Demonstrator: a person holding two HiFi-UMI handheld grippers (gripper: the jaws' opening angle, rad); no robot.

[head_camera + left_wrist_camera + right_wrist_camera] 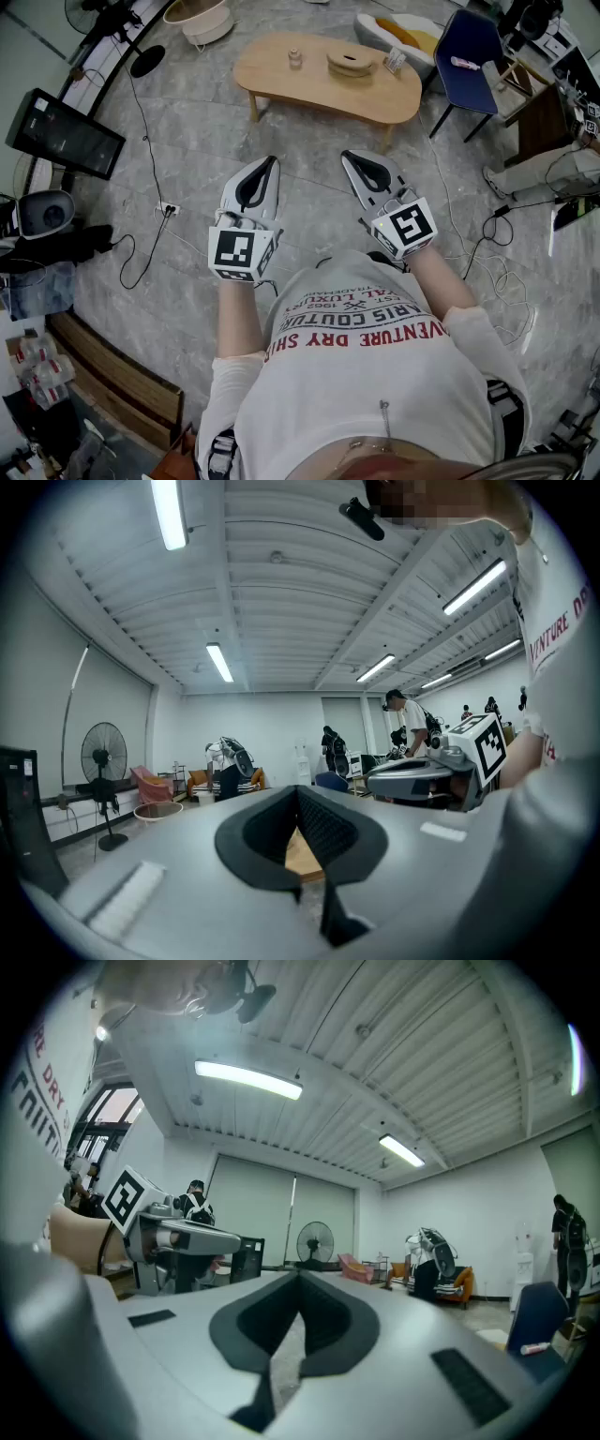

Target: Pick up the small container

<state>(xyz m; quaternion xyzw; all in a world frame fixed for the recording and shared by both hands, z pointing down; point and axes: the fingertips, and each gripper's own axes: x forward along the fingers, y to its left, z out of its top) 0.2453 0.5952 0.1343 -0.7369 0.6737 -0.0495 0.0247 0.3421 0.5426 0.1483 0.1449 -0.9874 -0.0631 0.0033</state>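
The small container (295,58) is my best guess for the tiny pale jar-like item on the far left part of the wooden worktop (281,84); it is too small to confirm its material or whether it has a lid. It stands upright and alone, well apart from the round wooden piece (352,64) at the middle and the clear glassy item (395,61) toward the right end.

Judgement: it is likely light and rigid, possibly smooth-sided, so it may tip or slip. It is best taken across the body at mid-height, pinched from the sides rather than by the top.

Nothing crowds it, so approach from the near edge is free.

The left tongs (271,163) are clenched tip to tip with nothing between them and are held over the floor (178,141), well short of the worktop. The right tongs (346,156) are clenched and empty too, beside the left and pointing the same way. Both would need to release before any grasp.
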